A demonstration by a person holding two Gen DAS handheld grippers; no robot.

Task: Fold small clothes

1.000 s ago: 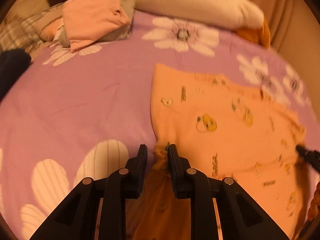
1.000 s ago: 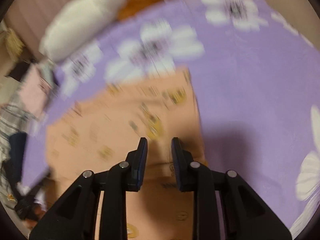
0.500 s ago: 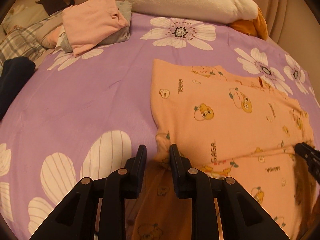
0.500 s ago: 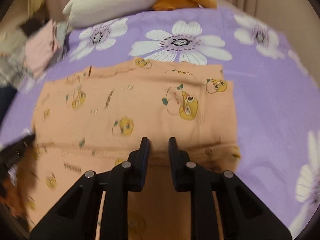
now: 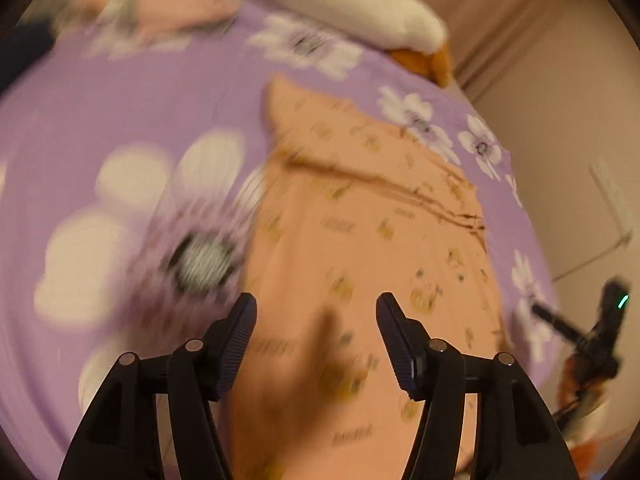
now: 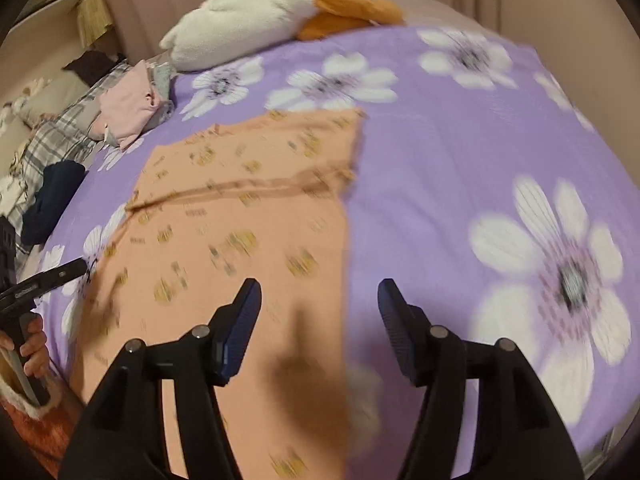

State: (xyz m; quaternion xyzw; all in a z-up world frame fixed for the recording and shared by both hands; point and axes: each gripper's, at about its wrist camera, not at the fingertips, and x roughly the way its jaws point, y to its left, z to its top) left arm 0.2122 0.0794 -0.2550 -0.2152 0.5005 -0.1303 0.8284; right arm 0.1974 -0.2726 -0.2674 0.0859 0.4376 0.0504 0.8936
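An orange garment with small yellow prints [image 5: 360, 248] lies flat on the purple flowered bedspread [image 5: 120, 112], with one part folded over along a crosswise edge. It also shows in the right wrist view [image 6: 240, 232]. My left gripper [image 5: 316, 312] is open and empty above the garment's near part. My right gripper [image 6: 319, 300] is open and empty over the garment's right edge. The right gripper shows at the far right of the left wrist view [image 5: 576, 332]; the left gripper shows at the left edge of the right wrist view [image 6: 44, 280]. Both views are motion-blurred.
A white and orange plush toy [image 6: 260, 16] lies at the head of the bed. A stack of folded pink and grey clothes [image 6: 132, 108] sits at the back left, with plaid fabric [image 6: 60, 140] and a dark navy item [image 6: 52, 196] beside it. Curtains hang behind.
Both grippers have opened and let go of the orange garment's edge. Both have pulled back toward the near side, and the folded part now lies on the garment.
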